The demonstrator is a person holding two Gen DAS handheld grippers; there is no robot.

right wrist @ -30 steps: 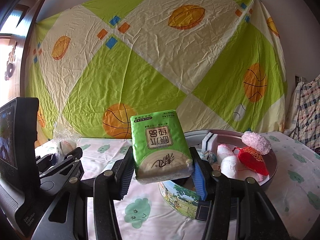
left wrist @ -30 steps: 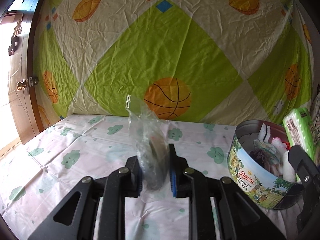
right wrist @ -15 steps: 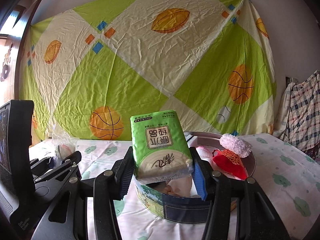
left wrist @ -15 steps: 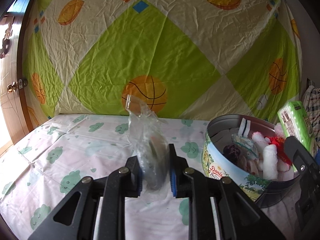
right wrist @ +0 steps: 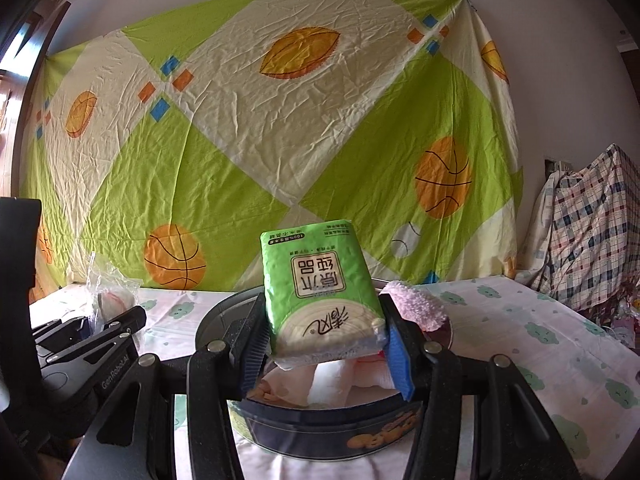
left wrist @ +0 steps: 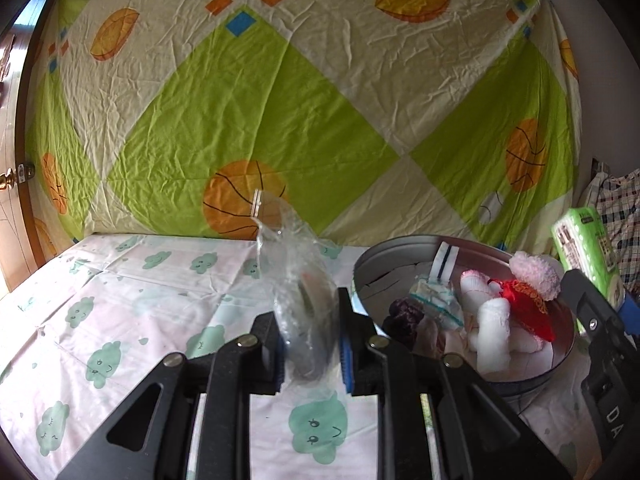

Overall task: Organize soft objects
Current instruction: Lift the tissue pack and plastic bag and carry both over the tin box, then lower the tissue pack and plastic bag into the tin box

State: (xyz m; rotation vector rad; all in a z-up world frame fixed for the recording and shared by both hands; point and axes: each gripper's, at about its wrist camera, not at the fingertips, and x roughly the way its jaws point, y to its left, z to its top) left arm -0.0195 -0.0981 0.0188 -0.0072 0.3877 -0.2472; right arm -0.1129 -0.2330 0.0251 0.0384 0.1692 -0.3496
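Observation:
My left gripper [left wrist: 310,344] is shut on a clear plastic bag [left wrist: 298,280] with a soft item inside, held above the bed just left of the round cookie tin [left wrist: 532,380]. The tin holds white rolled socks [left wrist: 494,336], a red pouch [left wrist: 528,306], a pink fluffy piece [left wrist: 534,270] and a small zip bag [left wrist: 438,298]. My right gripper [right wrist: 324,346] is shut on a green tissue pack [right wrist: 320,296], held over the tin [right wrist: 320,436]. In the right wrist view the left gripper [right wrist: 86,330] with its bag [right wrist: 106,294] shows at the left.
A cloud-print sheet [left wrist: 132,304] covers the bed. A green and cream basketball-print cloth [left wrist: 280,92] hangs behind it. A wooden door [left wrist: 10,184] stands at the left. Plaid fabric [right wrist: 588,232] is piled at the right.
Both grippers have moved right with their loads. The tin now sits nearer the middle of each view, with the tissue pack over it.

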